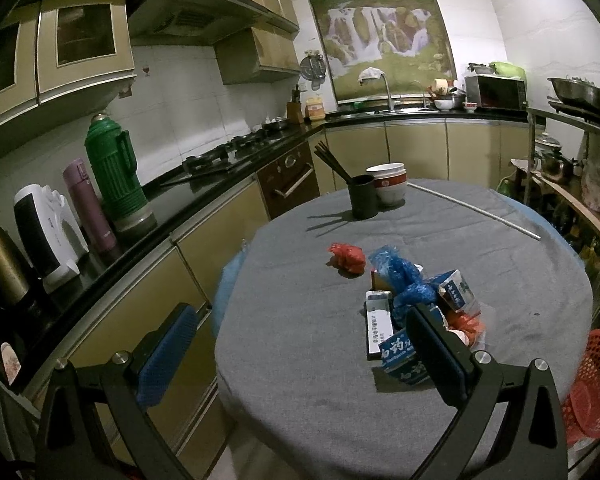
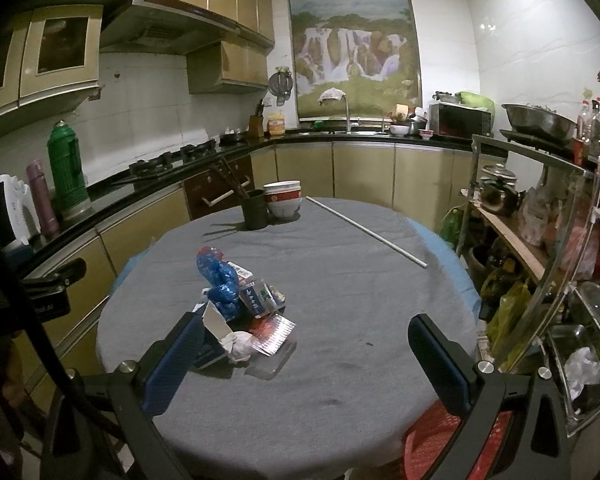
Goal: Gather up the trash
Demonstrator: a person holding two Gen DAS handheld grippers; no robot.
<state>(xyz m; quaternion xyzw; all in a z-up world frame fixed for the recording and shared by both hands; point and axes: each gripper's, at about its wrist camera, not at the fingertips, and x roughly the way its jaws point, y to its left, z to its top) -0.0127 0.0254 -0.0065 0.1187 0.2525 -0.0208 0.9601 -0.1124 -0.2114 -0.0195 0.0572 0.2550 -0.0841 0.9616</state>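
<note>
Right wrist: both grippers, left gripper (image 1: 300,354) and right gripper (image 2: 314,364), wide, empty. Trash pile (image 2: 240,308) on table (image 2: 360,280), red basket (image 2: 440,444) at near edge. Nothing picked yet; next: close on 1 box.

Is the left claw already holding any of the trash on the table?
No. The left claw is open with nothing between its fingers, and the trash pile lies on the grey table.
</note>
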